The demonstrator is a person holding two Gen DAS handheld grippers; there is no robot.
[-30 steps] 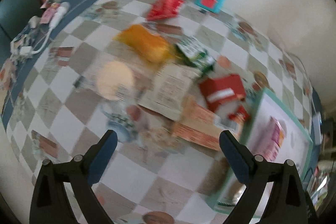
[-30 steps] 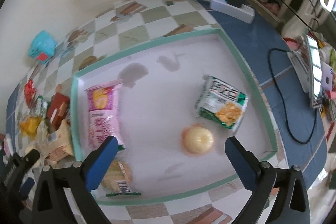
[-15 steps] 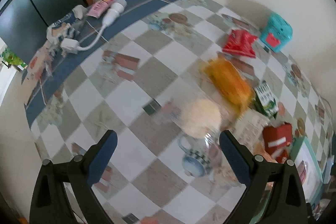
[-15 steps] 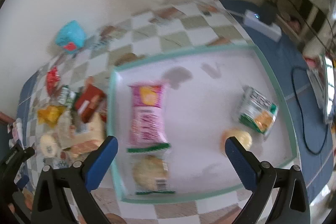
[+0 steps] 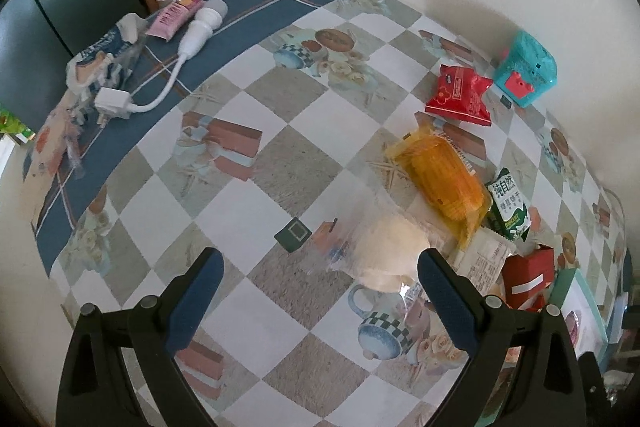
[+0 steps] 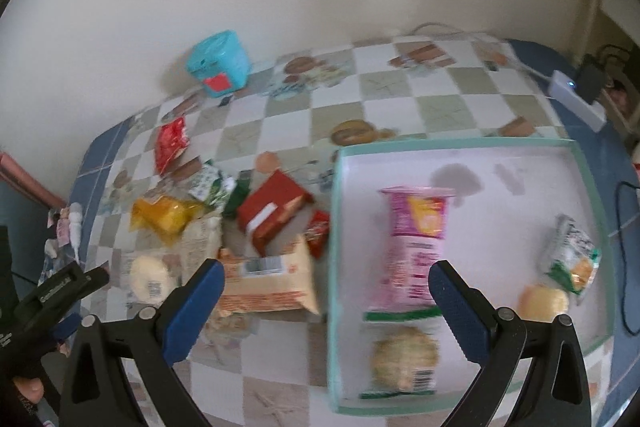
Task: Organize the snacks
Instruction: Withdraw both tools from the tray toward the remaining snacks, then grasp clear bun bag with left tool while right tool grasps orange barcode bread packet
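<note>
Both grippers, left gripper [image 5: 318, 281] and right gripper [image 6: 326, 293], are wide open above snacks on the worktop [image 5: 280, 163].

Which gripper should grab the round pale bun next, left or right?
Left. The left gripper is open with the round pale bun just ahead by its right finger. The right gripper, also open, straddles the tray edge, farther away.

Left gripper [image 5: 318, 289], right gripper [image 6: 326, 295]: spread, unladen.
</note>
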